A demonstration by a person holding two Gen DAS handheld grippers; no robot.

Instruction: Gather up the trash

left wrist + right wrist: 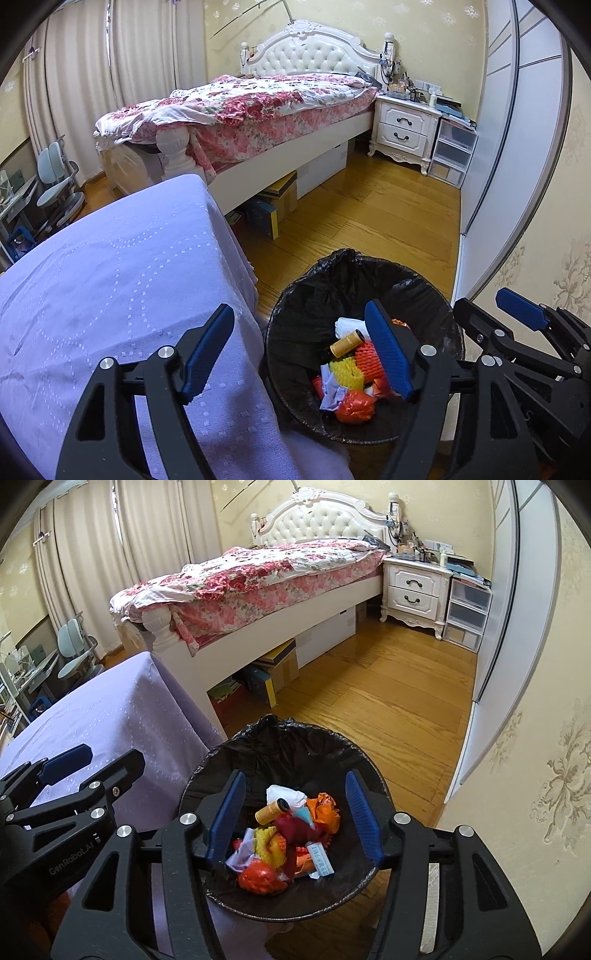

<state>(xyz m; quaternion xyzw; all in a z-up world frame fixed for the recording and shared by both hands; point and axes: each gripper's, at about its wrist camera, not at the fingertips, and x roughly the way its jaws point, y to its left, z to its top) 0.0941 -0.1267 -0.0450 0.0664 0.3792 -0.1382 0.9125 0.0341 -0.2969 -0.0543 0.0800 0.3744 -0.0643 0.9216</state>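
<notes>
A round bin with a black liner [306, 295] [288, 753] stands on the wooden floor beside a table under a lilac cloth [110, 277] [110, 720]. Inside the bin lie a yellow thread spool [347, 341] [271, 810], crumpled white paper [286, 794], orange and yellow foam nets [369, 360], an orange bag [260, 877], dark red cloth [295, 829] and a printed white packet [321, 858]. My left gripper [299, 306] hangs open over the table edge and the bin, holding nothing. To its right, my right gripper [295, 775] is open above the bin with nothing between its pads.
A bed with a floral quilt [258, 107] fills the back, with cardboard boxes [277, 199] under it. A white nightstand [406, 129] and plastic drawers [454, 151] stand at the back right. A sliding wardrobe door [509, 147] and wallpapered wall run along the right. A desk chair [55, 184] is far left.
</notes>
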